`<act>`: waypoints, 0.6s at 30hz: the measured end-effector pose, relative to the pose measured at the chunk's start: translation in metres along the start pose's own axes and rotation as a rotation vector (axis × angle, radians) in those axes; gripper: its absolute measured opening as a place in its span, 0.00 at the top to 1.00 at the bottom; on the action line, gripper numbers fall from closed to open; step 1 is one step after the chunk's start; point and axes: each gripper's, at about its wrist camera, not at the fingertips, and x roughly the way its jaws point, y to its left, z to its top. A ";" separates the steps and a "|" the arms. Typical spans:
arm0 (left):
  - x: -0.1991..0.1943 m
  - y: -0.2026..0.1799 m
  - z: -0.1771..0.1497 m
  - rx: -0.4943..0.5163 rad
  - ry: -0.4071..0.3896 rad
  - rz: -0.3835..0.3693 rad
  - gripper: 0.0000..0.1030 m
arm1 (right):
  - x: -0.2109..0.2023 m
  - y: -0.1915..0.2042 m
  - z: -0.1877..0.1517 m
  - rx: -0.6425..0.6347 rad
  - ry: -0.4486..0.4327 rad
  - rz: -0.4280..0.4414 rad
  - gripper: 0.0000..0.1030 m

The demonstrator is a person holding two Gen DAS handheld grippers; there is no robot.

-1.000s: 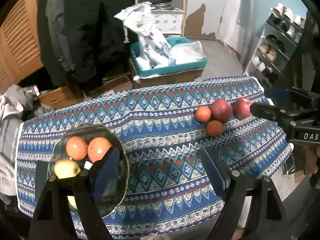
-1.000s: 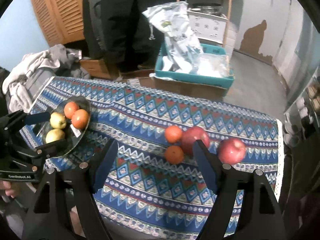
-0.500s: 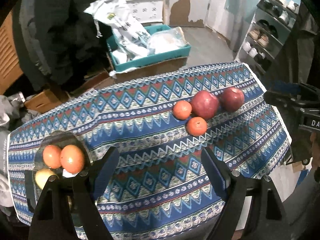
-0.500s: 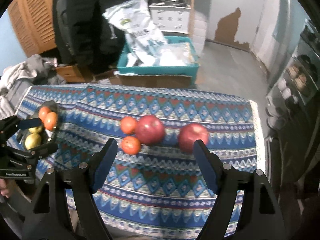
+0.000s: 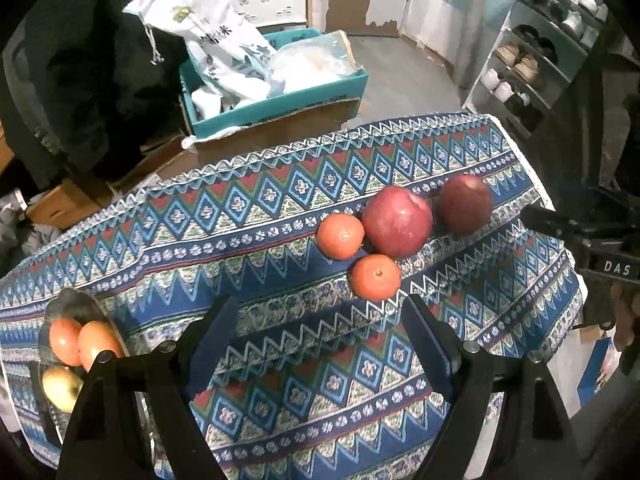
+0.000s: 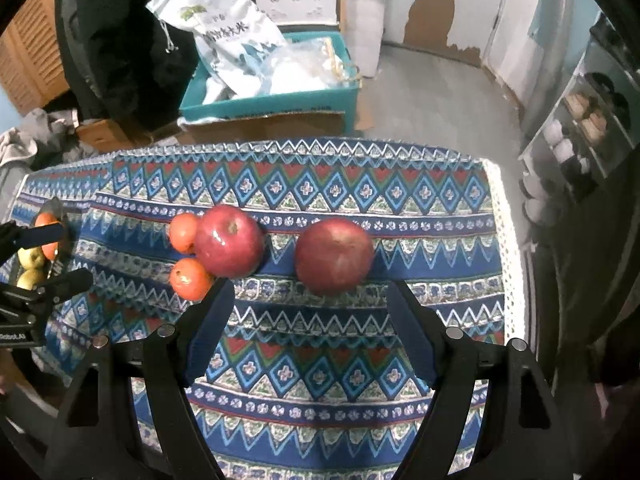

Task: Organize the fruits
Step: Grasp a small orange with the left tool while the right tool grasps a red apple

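We see the left gripper point(image 5: 320, 332) spread and empty above the cloth point(image 5: 280, 208), just short of an orange point(image 5: 376, 277). Our right gripper point(image 6: 310, 304) is spread too, below an apple point(image 6: 334, 255). The plate point(image 5: 76, 308), half hidden, seems to hold oranges.

The room is dim with soft light from above, the apples point(image 6: 334, 256) have small shiny spots and short dark shadows under them, and far from them the round edges bend, blur and go black.
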 end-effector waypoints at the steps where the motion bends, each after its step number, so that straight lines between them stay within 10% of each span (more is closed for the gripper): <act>1: 0.005 -0.001 0.002 0.001 0.007 -0.003 0.17 | 0.004 0.000 0.001 -0.003 0.005 -0.001 0.23; 18: 0.064 0.003 0.017 -0.025 0.076 -0.053 0.17 | 0.085 -0.032 0.008 0.101 0.113 0.050 0.23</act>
